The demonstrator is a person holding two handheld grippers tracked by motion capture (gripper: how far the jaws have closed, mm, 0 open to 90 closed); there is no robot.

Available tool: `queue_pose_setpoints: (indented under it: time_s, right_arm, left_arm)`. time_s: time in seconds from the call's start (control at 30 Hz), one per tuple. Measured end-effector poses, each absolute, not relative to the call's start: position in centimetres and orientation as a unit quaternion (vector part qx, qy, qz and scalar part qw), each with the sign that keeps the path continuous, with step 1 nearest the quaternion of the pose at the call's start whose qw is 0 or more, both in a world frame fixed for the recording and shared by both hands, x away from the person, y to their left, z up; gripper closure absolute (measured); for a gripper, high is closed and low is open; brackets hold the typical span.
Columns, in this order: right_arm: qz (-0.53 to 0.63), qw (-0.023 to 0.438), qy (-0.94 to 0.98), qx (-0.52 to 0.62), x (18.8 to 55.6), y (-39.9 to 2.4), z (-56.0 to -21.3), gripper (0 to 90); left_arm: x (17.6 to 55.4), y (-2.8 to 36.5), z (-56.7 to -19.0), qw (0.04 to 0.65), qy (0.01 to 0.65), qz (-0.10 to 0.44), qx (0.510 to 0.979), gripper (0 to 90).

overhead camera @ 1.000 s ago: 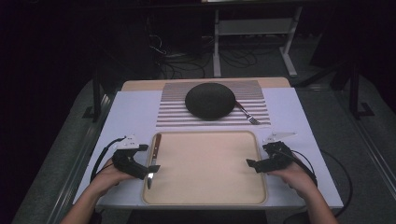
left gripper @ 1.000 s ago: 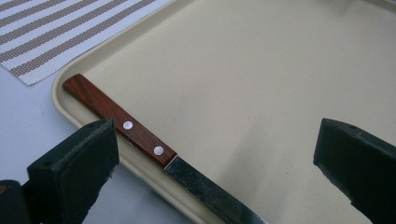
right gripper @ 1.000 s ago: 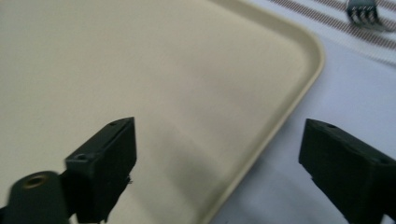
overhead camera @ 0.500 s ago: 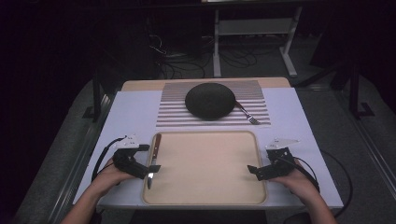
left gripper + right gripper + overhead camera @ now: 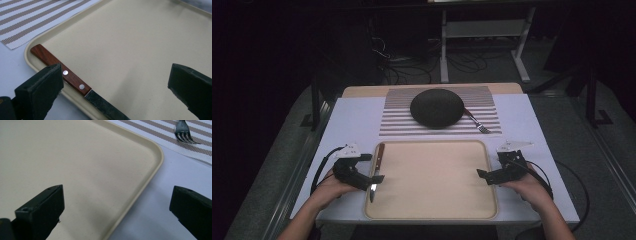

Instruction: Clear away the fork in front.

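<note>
- A beige tray lies on the near half of my counter, its long sides running left to right.
- The one thing in the tray is a knife, lying along the tray's left wall.
- The knife's long axis runs away from me and toward me, almost parallel to that left wall. Its wooden handle points to the far end and its blade points back toward me.
- In the left gripper view the handle shows two metal rivets and rests against the inner slope of the tray's rim, with the dark blade running on toward the bottom edge.
- Beyond the tray a striped placemat carries a dark, round, dome-shaped dish; I cannot tell whether it is a bowl turned over or a lid.
- A fork lies on the mat just right of the dish, slanted, tines toward the near right; in the right gripper view the tines rest on the stripes.
- My left tongs are spread wide, gripping nothing, over the tray's left edge, with one jaw just beside the knife handle.
- My right tongs are also spread wide and empty at the tray's right edge, one jaw over the tray and the other over the bare counter.
</note>
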State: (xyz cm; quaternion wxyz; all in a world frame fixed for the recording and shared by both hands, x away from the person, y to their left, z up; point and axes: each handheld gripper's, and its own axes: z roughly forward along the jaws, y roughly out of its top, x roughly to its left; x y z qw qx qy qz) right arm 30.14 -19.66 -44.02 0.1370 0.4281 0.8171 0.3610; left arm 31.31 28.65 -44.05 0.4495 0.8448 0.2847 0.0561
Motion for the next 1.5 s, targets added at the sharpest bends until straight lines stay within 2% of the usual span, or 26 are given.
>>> queue_pose_setpoints:
  time_s: [0.53,0.97,1.27,1.5]
  right_arm:
    - [0.344,0.136,0.828,0.421,33.0,-19.0,-42.7,0.0]
    - [0.328,0.134,0.833,0.426,37.0,-19.0,-41.4,0.0]
    - [0.315,0.133,0.838,0.425,40.1,-18.4,-41.3,2.2]
    - [0.304,0.135,0.843,0.423,42.1,-18.1,-40.5,8.7]
  left_arm:
    - [31.4,28.8,-44.1,0.452,0.284,0.051,0.844,0.0]
    - [31.4,28.8,-44.2,0.453,0.285,0.049,0.843,0.0]
    - [31.4,28.8,-44.1,0.454,0.283,0.048,0.843,0.0]
    - [31.4,28.8,-44.1,0.456,0.283,0.047,0.843,0.0]
